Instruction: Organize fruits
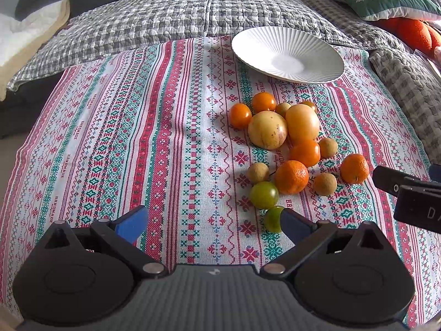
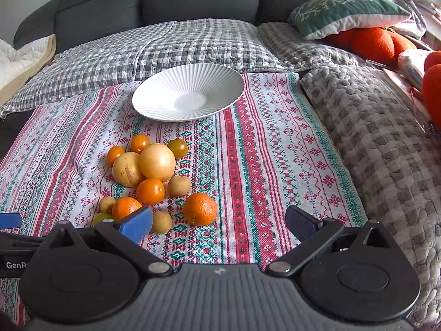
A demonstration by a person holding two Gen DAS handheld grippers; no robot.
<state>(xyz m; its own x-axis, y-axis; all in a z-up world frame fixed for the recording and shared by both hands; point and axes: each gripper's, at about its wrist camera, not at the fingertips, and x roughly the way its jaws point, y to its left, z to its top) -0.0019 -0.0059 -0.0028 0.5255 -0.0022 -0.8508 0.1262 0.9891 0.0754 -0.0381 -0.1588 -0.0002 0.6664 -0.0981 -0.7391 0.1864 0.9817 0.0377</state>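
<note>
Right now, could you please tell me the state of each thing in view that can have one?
White plate: upright, nothing on it.
Left gripper: open, holding nothing.
Right gripper: open, holding nothing.
Fruits: loose in a cluster on the patterned cloth, none on the plate.
</note>
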